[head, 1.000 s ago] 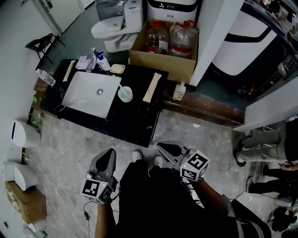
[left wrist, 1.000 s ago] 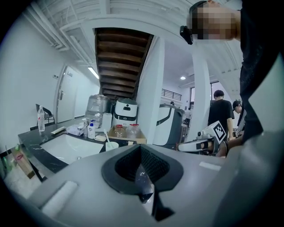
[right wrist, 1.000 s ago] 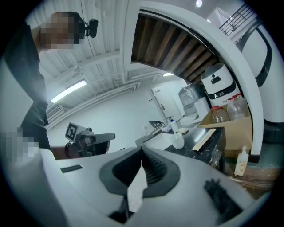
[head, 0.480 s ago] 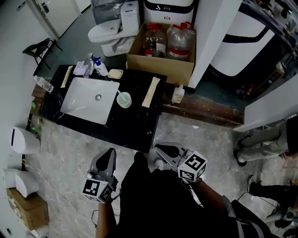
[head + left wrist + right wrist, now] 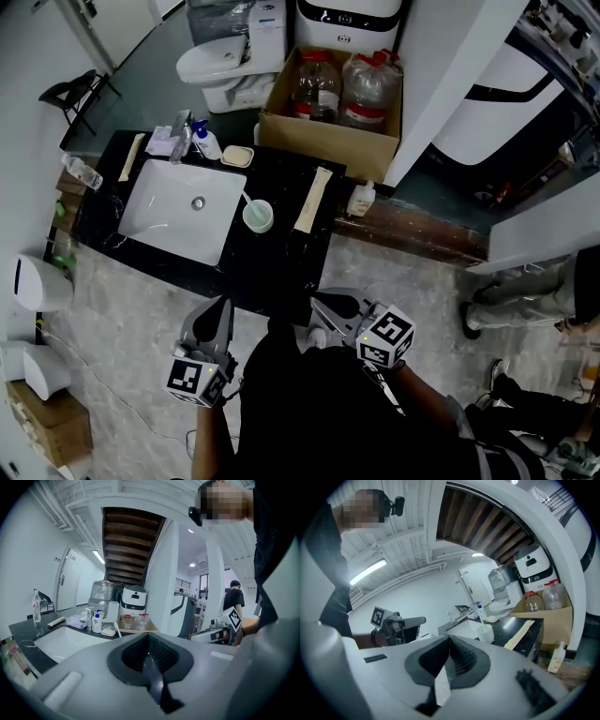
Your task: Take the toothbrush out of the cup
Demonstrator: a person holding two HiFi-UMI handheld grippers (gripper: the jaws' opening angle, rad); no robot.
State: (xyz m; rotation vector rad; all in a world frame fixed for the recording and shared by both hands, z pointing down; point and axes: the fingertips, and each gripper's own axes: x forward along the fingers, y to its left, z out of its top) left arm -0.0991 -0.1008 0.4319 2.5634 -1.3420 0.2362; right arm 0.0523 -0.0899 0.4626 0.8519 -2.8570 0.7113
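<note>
Toothbrush point(image 5: 247, 199) leaning in cup point(image 5: 258, 217), slid slightly lower in frame than before, with left hand-held gripper point(image 5: 221, 309) and right hand-held gripper point(image 5: 326, 302) clenched empty, well short of surface point(image 5: 281, 267): merely approaching.

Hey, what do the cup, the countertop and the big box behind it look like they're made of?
Cup: probably plastic; pale mint, matte, with no sharp glints.
Countertop: polished black stone or a look-alike, judging by its faint white veins.
Box: plain brown cardboard, dull, open at the top.
</note>
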